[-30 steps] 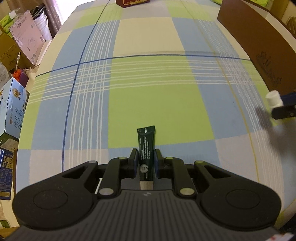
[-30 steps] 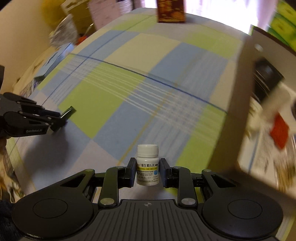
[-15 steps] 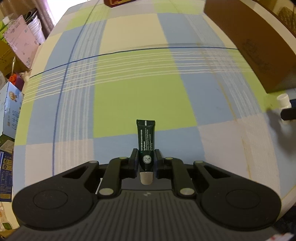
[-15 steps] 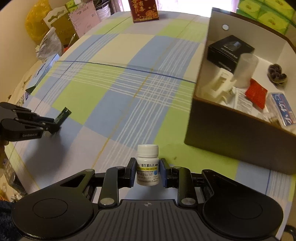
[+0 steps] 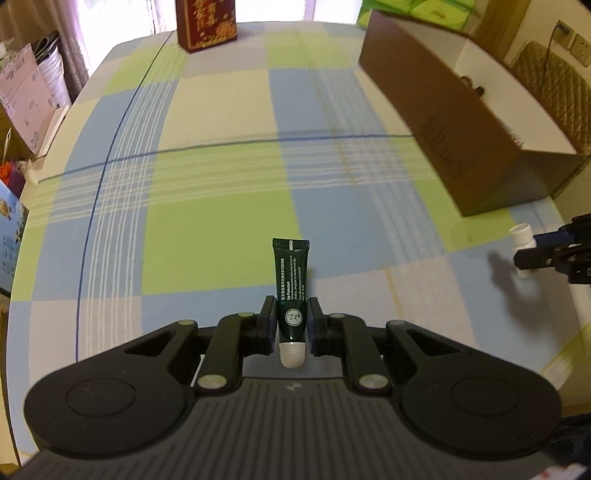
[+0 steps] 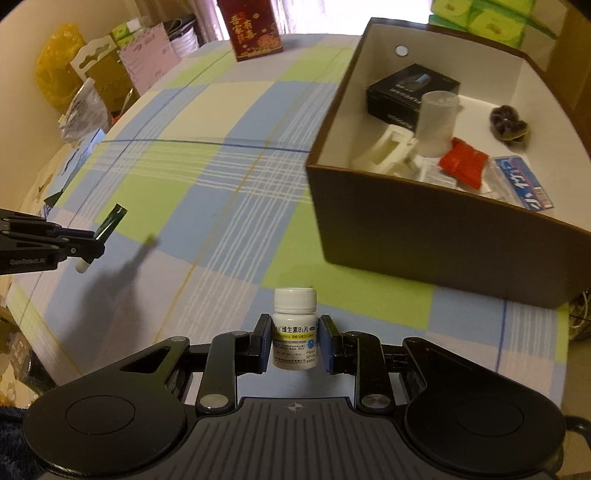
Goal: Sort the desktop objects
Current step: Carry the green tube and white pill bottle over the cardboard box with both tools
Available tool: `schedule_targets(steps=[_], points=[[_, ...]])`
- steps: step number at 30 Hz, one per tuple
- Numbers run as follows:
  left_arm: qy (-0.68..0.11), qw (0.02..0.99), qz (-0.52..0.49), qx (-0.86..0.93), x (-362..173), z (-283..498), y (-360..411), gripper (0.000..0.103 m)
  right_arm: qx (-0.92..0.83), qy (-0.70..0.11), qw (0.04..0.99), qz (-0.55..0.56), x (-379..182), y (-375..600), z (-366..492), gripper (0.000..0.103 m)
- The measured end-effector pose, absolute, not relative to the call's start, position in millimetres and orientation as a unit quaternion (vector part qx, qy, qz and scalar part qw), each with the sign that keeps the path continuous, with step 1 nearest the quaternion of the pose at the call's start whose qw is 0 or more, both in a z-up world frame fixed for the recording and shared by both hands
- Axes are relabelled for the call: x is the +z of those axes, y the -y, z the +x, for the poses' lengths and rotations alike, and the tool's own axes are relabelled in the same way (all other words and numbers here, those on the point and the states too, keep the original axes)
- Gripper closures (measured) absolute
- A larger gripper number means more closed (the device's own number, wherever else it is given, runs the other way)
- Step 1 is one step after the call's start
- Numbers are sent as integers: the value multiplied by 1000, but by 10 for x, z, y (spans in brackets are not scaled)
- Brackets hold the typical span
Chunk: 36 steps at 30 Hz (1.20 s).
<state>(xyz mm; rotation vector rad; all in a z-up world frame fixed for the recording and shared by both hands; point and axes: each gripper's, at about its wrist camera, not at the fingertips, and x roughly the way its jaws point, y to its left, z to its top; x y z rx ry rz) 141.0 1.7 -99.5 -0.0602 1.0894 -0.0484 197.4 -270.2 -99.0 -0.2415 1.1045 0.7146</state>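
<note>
My left gripper [image 5: 292, 320] is shut on a dark green tube [image 5: 291, 284] with a white cap, held above the checked tablecloth. It also shows at the left of the right wrist view [image 6: 96, 242]. My right gripper [image 6: 294, 341] is shut on a white pill bottle [image 6: 294, 328] with a white cap, held above the cloth near the brown cardboard box [image 6: 424, 229]. The right gripper with the bottle [image 5: 521, 242] shows at the right edge of the left wrist view. The box [image 5: 443, 122] is open at the top.
The box holds a black carton [image 6: 412, 94], a frosted cup [image 6: 437, 122], a red packet [image 6: 463, 164] and other items. A red gift box [image 6: 253, 27] stands at the table's far edge [image 5: 205, 22]. Boxes and bags crowd the floor left of the table.
Both grippers have risen and tilted, keeping their loads. The open box has come fully into the right wrist view. The left view now reaches the far table edge.
</note>
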Motion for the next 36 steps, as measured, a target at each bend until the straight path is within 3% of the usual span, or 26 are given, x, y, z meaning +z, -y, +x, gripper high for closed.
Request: schedule_targets(steps=[12,27,36], points=[[-476,874,-44,-90,-596,1532,418,91,313,-492,809,-73,-738,3111,2018,79],[-403,896,-32,-185,-61,2179,1299,91,290,-417,861,-16,-18,3805,2407,79],[-399,895,-28,-200,-50,2643,1762,91,292,-405,866,-24,67,3980,2824,79]])
